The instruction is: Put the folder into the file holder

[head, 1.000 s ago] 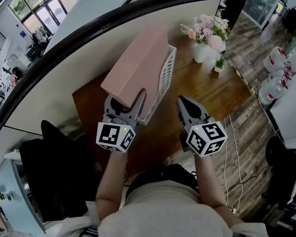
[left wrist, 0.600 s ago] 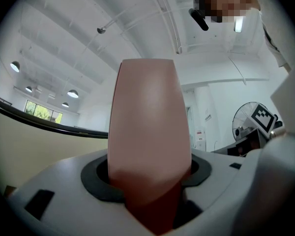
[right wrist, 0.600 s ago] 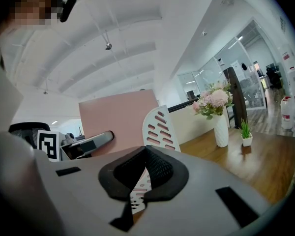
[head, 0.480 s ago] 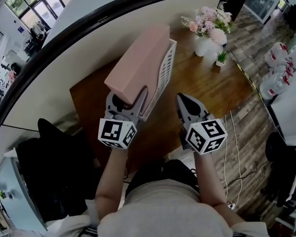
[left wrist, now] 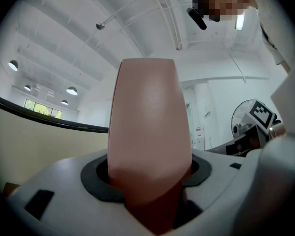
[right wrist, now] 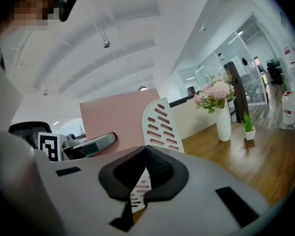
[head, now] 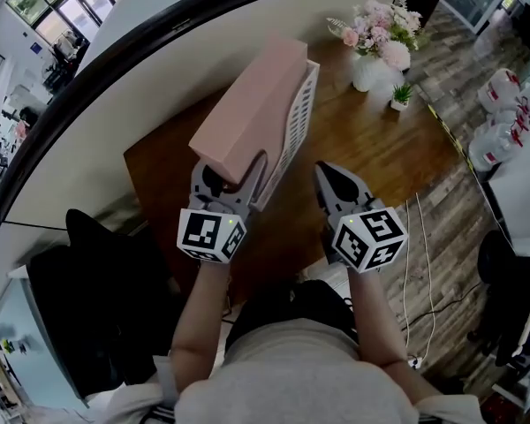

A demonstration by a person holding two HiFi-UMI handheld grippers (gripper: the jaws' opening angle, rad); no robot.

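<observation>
Only one folder [head: 247,104], seemingly inside one file holder [head: 299,124].

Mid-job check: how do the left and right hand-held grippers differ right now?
The left hand-held gripper is clamped on the pink folder's near end; the right hand-held gripper is shut on nothing. The left lines up with the white file holder; the right hangs off to its side, apart from it. Both carry marker cubes.

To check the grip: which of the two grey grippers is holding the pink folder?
The left gripper: its jaws clamp the pink rectangular folder, while the right gripper is shut with nothing between its jaws.
</observation>
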